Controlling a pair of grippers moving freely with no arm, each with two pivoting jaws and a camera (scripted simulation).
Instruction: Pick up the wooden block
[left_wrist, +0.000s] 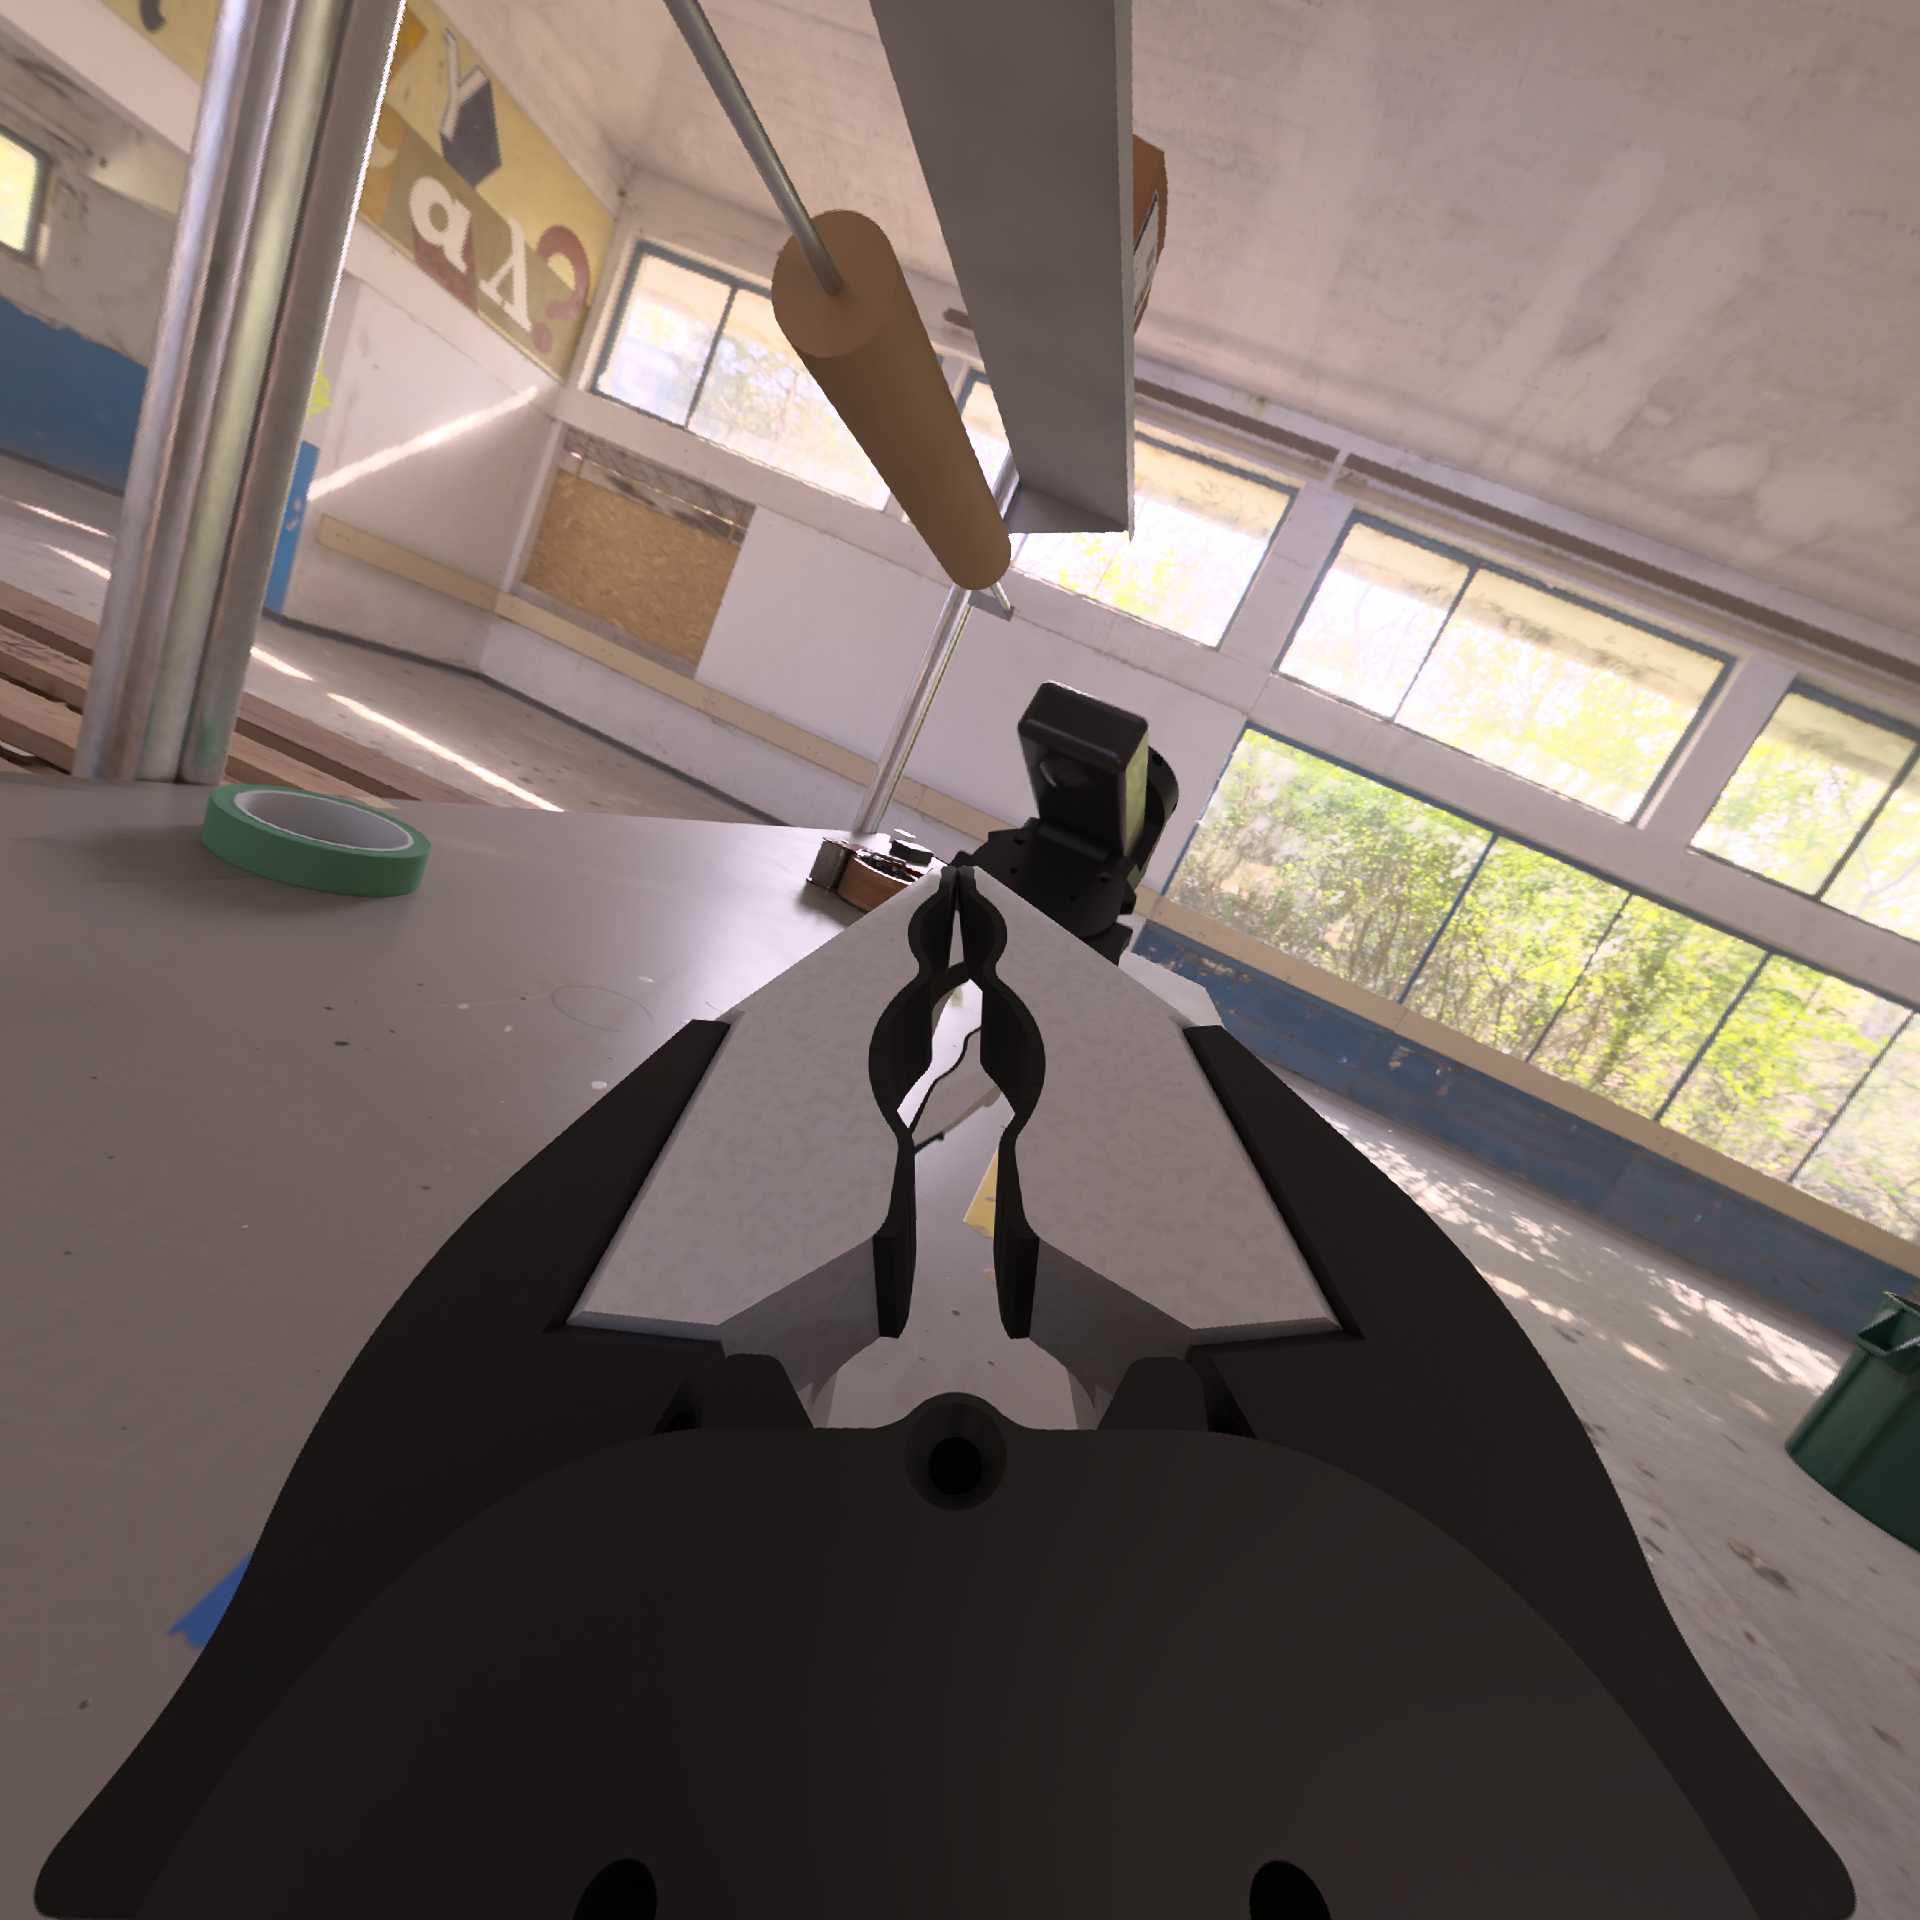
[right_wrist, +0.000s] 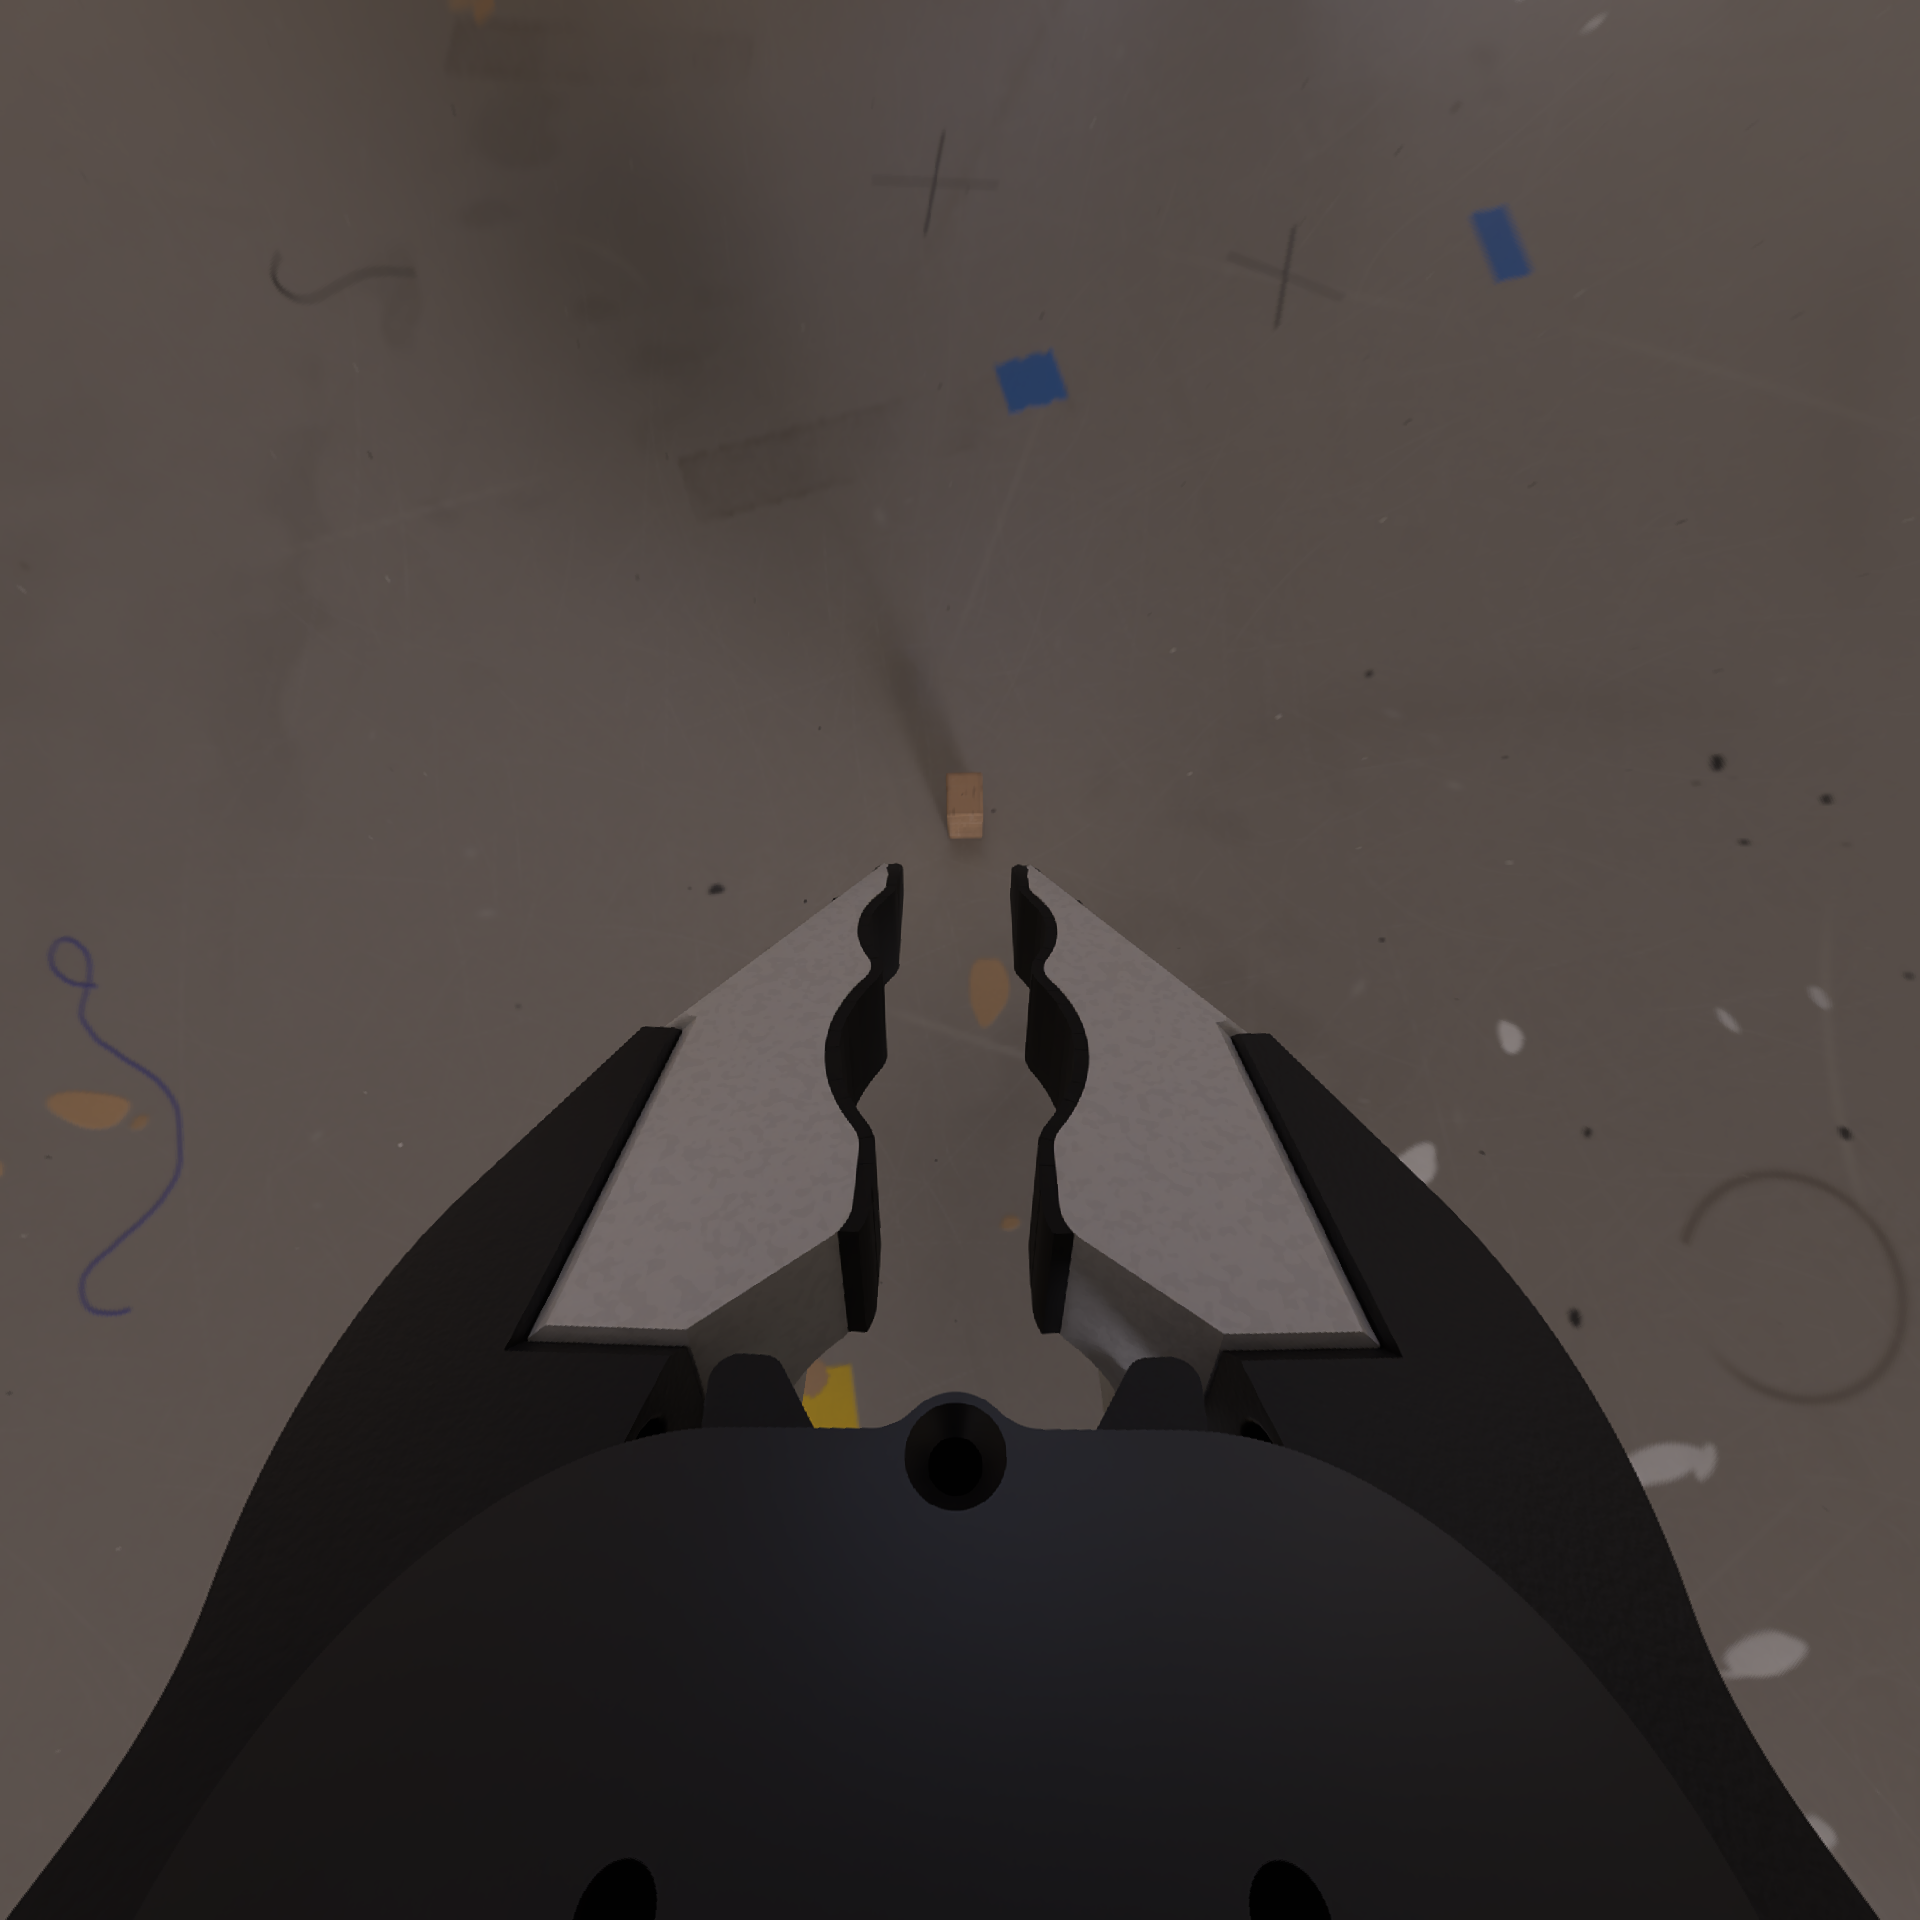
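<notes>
In the right wrist view a small light wooden block (right_wrist: 965, 805) lies on the grey table, just beyond the fingertips and roughly in line with the gap. My right gripper (right_wrist: 957, 875) is open and empty, looking down at the table from above the block. In the left wrist view my left gripper (left_wrist: 955, 878) is shut with nothing between its fingers, pointing low across the table. The other gripper (left_wrist: 1081, 831) shows as a black body beyond its tips. The block is not visible in the left wrist view.
A green tape roll (left_wrist: 315, 837) lies on the table at the left. A brown cylinder on a metal rod (left_wrist: 890, 399) hangs overhead beside a metal post (left_wrist: 234, 395). Small parts (left_wrist: 862, 871) sit near the far edge. Blue tape pieces (right_wrist: 1031, 380) mark the table.
</notes>
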